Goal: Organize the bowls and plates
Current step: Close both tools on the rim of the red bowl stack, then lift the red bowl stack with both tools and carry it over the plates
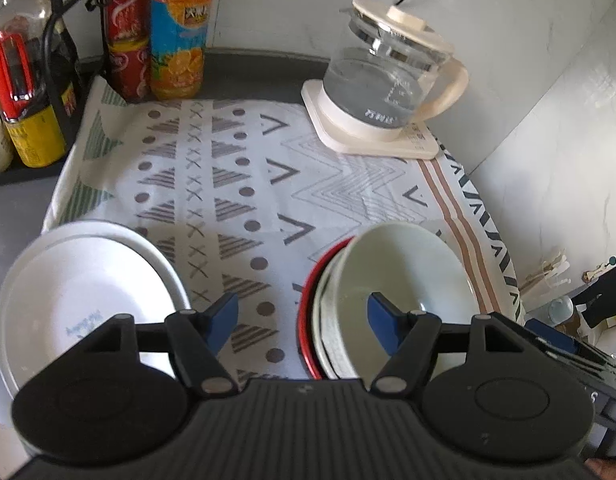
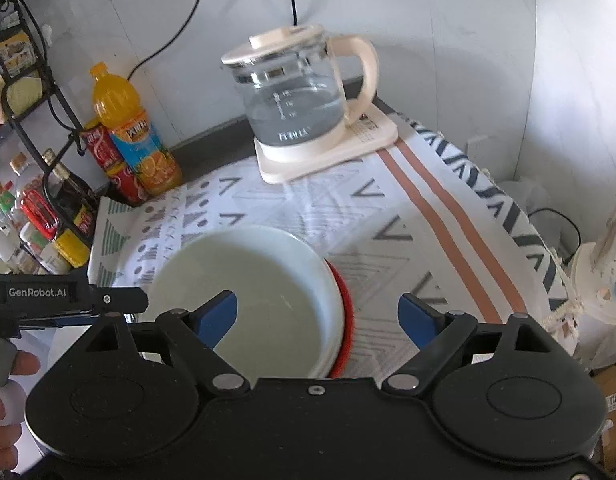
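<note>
Bowls point(image 1: 391, 296) sit nested in one pile toward the right edge of the bench point(image 1: 12, 220), a pale green one on top, a white one under it and a red-rimmed dish point(image 1: 308, 320) at the bottom. White plates point(image 1: 80, 292) lie stacked near the left edge, well apart from the bowls, on a patterned cloth point(image 1: 236, 184) that covers most of the bench.

Both tongs are spread wide and hold nothing. The left tongs point(image 1: 304, 312) hover over the gap between the two piles. The right tongs point(image 2: 319, 312) hover over the near rim of the top bowl, one finger above its hollow and the other out past the red rim.

The likeliest trouble is the nested pile: a grip on the smooth top rim could slip, or lift the bowl below along with it and let it drop. The pile also looks close to the right edge, so a sideways nudge might push it off. The cloth could bunch and drag if a dish is slid instead of lifted.

Open room lies in the cloth's middle. The far right corner is taken by a glass kettle point(image 1: 383, 76) on its base, the far left corner by bottles point(image 1: 180, 32) and a rack.
</note>
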Demonstrator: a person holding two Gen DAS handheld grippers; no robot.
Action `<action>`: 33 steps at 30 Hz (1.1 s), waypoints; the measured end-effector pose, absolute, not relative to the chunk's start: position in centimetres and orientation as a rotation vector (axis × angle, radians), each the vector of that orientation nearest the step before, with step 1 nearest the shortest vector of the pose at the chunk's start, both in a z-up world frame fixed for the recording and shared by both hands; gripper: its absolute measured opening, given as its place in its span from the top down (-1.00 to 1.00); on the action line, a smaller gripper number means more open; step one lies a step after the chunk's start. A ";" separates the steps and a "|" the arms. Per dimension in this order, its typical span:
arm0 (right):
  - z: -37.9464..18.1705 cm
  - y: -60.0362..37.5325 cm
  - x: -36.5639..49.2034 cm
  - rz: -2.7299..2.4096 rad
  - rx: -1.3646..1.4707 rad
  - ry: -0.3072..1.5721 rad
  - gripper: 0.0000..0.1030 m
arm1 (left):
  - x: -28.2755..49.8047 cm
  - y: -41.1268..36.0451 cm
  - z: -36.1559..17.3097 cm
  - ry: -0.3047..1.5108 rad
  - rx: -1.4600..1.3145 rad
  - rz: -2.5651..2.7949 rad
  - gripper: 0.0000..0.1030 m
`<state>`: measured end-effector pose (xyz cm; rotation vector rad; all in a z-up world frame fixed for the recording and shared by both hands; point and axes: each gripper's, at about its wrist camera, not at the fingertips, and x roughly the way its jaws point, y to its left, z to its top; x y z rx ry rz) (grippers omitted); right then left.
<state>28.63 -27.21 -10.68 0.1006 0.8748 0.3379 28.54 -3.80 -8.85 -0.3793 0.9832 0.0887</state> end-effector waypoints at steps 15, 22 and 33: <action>-15.4 -27.6 31.1 0.395 0.110 1.021 -0.53 | 29.9 -4.5 -13.7 1.049 -0.436 0.156 -0.35; -16.9 -27.0 32.5 0.427 0.131 1.050 -0.32 | 30.2 -4.3 -15.5 1.077 -0.462 0.184 -0.31; -18.5 -26.9 33.5 0.451 0.159 1.105 0.30 | 30.3 -4.4 -16.9 1.081 -0.534 0.150 0.14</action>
